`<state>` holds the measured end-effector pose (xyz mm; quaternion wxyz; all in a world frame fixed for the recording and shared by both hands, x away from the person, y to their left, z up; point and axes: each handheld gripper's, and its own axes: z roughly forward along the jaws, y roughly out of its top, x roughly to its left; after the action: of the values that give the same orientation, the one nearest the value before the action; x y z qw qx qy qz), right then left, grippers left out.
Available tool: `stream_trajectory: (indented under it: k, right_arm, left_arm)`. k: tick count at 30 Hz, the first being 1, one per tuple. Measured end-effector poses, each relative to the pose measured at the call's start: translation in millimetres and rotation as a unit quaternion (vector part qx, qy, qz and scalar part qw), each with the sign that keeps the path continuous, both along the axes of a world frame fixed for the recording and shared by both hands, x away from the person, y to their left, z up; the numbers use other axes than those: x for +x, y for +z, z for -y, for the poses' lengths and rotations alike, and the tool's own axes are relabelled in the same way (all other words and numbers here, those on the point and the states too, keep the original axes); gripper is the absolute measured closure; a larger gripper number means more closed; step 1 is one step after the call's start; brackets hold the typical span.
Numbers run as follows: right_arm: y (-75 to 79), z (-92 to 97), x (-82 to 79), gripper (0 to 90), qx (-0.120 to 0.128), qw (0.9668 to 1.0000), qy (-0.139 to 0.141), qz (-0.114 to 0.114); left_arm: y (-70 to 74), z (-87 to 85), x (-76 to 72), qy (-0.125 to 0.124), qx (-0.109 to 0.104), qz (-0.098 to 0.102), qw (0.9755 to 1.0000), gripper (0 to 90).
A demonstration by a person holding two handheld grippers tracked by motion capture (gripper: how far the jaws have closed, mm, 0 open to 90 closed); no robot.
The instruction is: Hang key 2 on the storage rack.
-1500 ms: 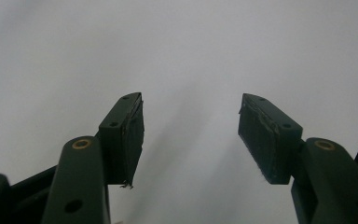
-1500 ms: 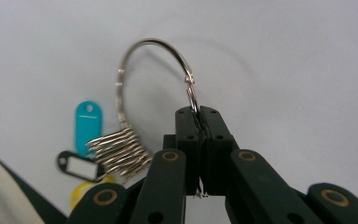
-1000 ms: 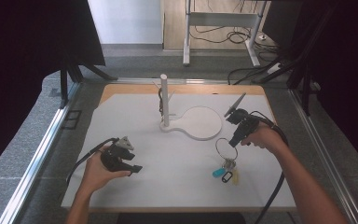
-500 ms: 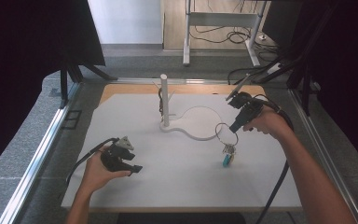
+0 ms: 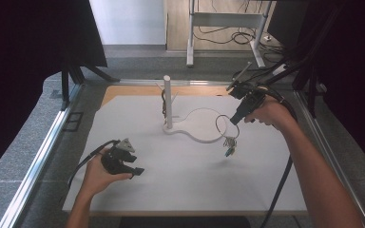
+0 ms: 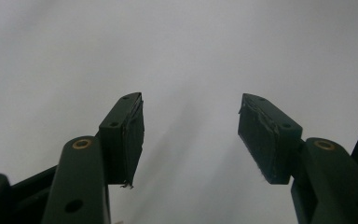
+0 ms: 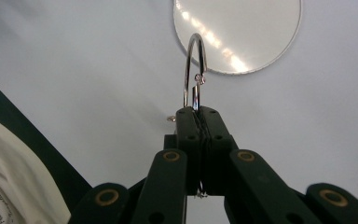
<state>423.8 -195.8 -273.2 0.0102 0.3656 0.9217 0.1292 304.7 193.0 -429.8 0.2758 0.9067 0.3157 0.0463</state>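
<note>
We have the right tongs (image 5: pixel 238 115) clenched on the key ring (image 5: pixel 225 126), lifted just right of the post (image 5: pixel 168 102), which stands nearer them than the released left tongs (image 5: pixel 134 166).

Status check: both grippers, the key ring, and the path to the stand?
Right gripper shut on key ring, keys dangling above the mat. Left gripper open, low at near left. White post stand upright, nothing between.
</note>
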Motion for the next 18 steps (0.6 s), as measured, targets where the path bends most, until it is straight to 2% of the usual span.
stream_trajectory:
  k: [18]
  right_arm:
    - [13.8, -9.4, 15.1, 87.9, 0.033, 0.9993, -0.005, 0.018]
  left_arm:
    - [-0.5, -0.3, -0.3, 0.002, -0.001, 0.0, 1.0, 41.4]
